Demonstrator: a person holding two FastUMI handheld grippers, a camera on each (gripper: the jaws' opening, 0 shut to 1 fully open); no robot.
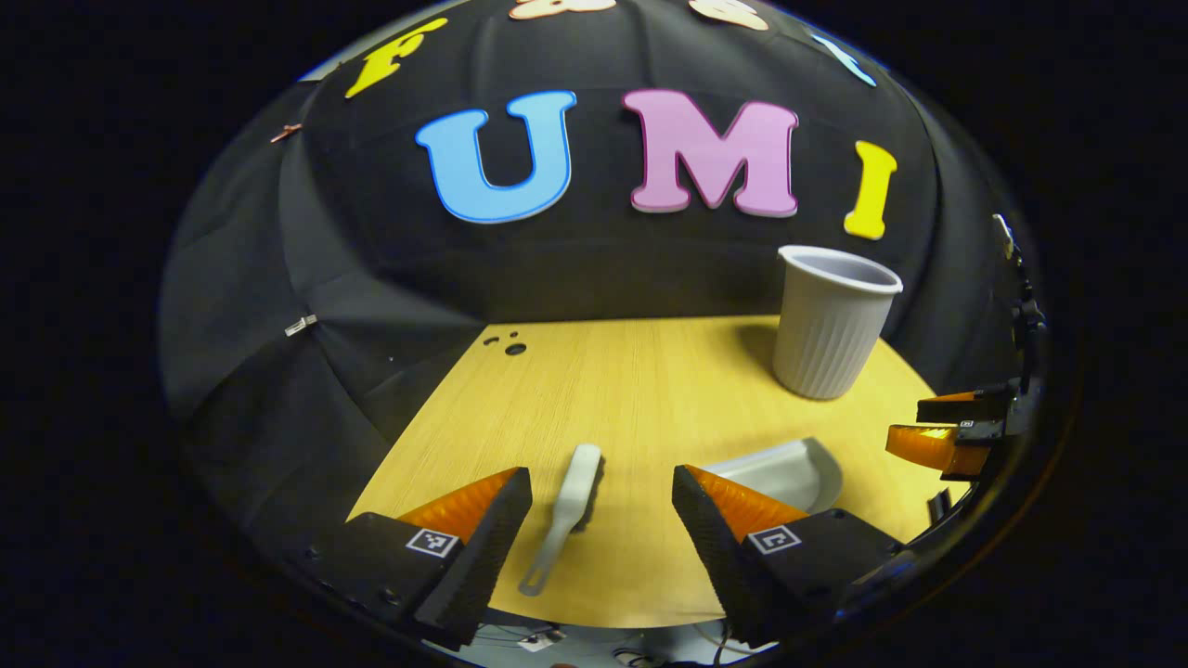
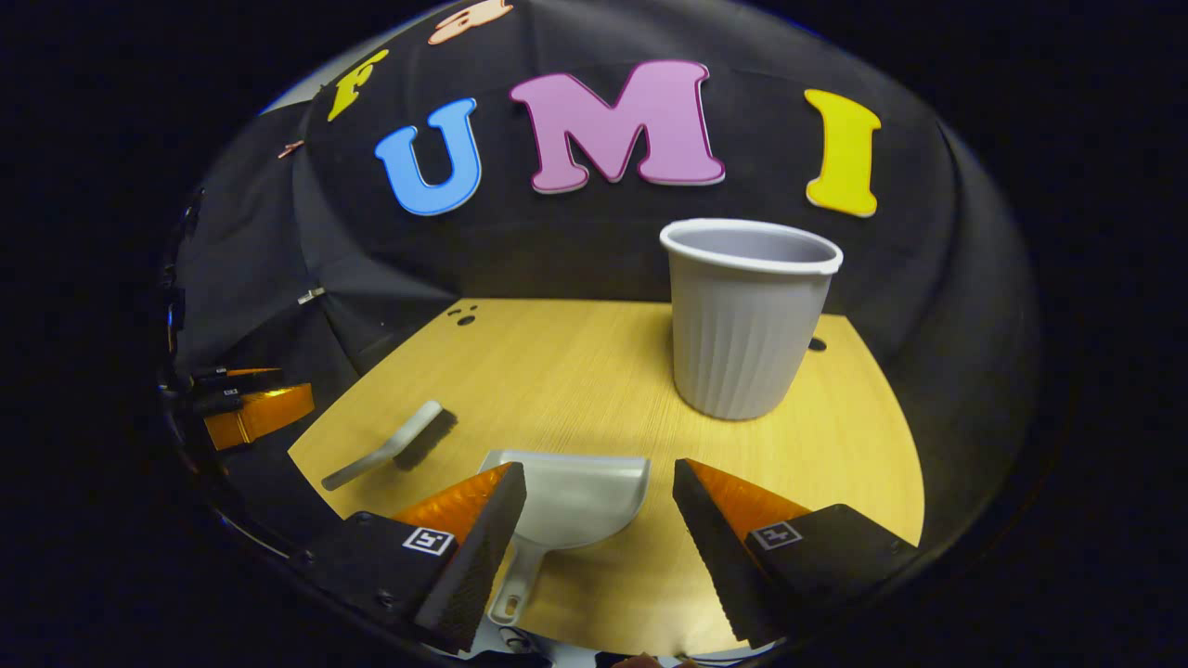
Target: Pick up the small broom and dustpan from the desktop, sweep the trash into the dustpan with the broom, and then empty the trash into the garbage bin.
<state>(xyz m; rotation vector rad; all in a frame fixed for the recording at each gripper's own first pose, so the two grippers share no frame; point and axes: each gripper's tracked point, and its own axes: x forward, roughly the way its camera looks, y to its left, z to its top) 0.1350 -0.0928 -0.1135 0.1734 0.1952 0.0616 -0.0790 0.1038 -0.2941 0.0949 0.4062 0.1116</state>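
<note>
Left gripper view: my left gripper (image 1: pixel 601 506) hangs with fingers spread, nothing held.
The small broom (image 1: pixel 566 520) lies lower centre between them, handle toward me; the dustpan (image 2: pixel 566 506) faces my gaping right gripper (image 2: pixel 599 506).

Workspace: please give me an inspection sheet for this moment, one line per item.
Surface: wooden desktop, small holes near the back.
Job's things: broom and dustpan lie flat, apart; bin upright behind.
Clutter: nothing seen; no trash visible.
Grippers: left gripper open above the broom; right gripper open above the dustpan; both hold nothing.
Cables: thin wires below the front edge.
Surroundings: black cloth wall.
</note>
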